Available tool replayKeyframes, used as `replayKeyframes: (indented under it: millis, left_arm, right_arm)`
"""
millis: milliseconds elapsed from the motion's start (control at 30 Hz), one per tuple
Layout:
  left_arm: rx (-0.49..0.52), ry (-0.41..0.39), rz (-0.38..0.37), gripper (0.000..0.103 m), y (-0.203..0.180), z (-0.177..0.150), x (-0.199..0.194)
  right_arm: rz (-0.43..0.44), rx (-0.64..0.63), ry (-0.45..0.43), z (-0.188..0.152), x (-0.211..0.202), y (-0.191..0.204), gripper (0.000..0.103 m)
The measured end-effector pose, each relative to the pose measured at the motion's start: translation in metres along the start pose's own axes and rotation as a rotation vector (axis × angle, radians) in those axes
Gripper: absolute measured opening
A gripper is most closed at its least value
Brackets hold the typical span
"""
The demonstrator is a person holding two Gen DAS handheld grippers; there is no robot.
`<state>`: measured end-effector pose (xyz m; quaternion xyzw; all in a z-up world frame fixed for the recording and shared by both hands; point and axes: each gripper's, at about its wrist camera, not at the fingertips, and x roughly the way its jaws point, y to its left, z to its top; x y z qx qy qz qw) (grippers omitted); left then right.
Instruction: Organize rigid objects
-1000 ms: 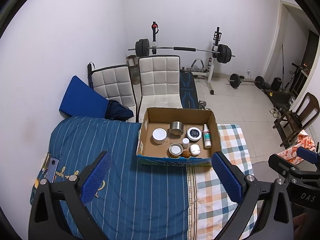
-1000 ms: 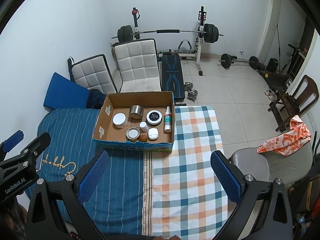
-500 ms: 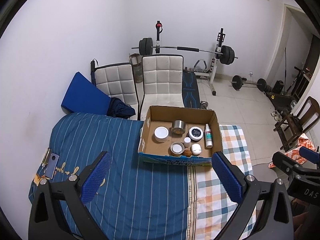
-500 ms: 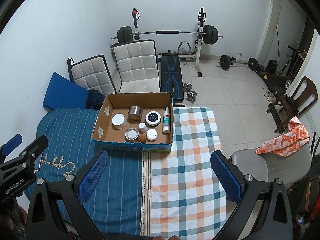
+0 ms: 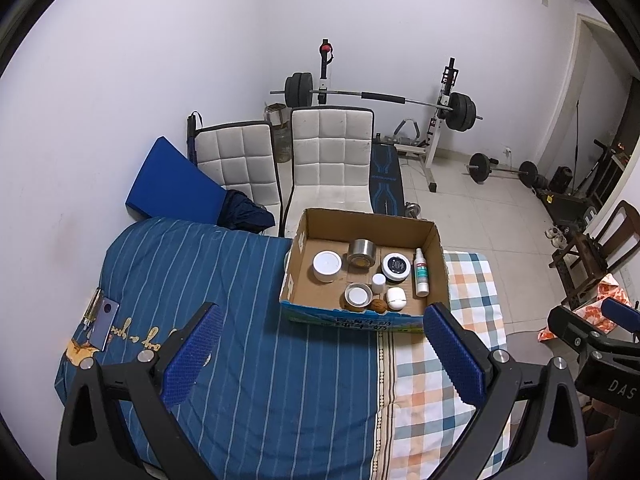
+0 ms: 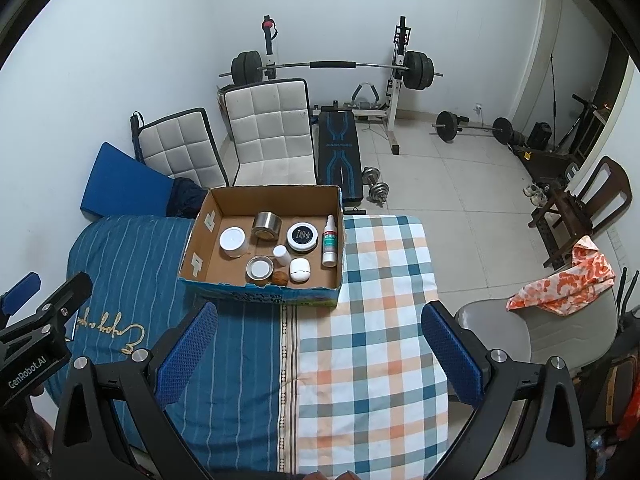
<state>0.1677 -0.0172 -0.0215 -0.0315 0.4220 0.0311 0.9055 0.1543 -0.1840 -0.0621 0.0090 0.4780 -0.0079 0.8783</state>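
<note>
A shallow cardboard box (image 5: 439, 268) (image 6: 198, 240) sits on the cloth-covered table. Inside it lie a white jar (image 5: 327, 265) (image 6: 233, 241), a silver tape roll (image 5: 360, 253) (image 6: 267, 225), a black-lidded tin (image 5: 395, 267) (image 6: 303, 236), a spray bottle (image 5: 420, 273) (image 6: 329, 247), a small white bottle (image 5: 378, 282), a metal-rimmed lid (image 5: 357, 295) (image 6: 259, 269), a walnut (image 5: 377, 305) (image 6: 280, 278) and a white case (image 5: 395, 298) (image 6: 299, 270). My left gripper (image 5: 322, 354) is open and empty, well short of the box. My right gripper (image 6: 320, 350) is open and empty too, above the cloth.
A blue striped cloth (image 5: 240, 280) and a checked cloth (image 6: 380, 300) cover the table. A phone (image 5: 103, 322) lies at the left edge. Two white chairs (image 5: 328, 160), a blue pad (image 5: 168, 188), a barbell rack (image 6: 332, 66), a grey chair with an orange cloth (image 6: 560, 280) and wooden chairs (image 6: 580, 208) surround it.
Both grippers have drawn back and risen a little, so the box looks slightly smaller and farther. Nothing in the box has moved, and both grippers stay open.
</note>
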Motion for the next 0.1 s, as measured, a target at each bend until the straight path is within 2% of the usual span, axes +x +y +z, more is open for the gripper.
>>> replayKeyframes:
  millis: [100]
  left_arm:
    - [0.001,-0.002,0.000,0.103,-0.0007,-0.0006,-0.0001]
  right_arm:
    - [0.001,0.002,0.002,0.0000,0.0002,-0.0002,0.103]
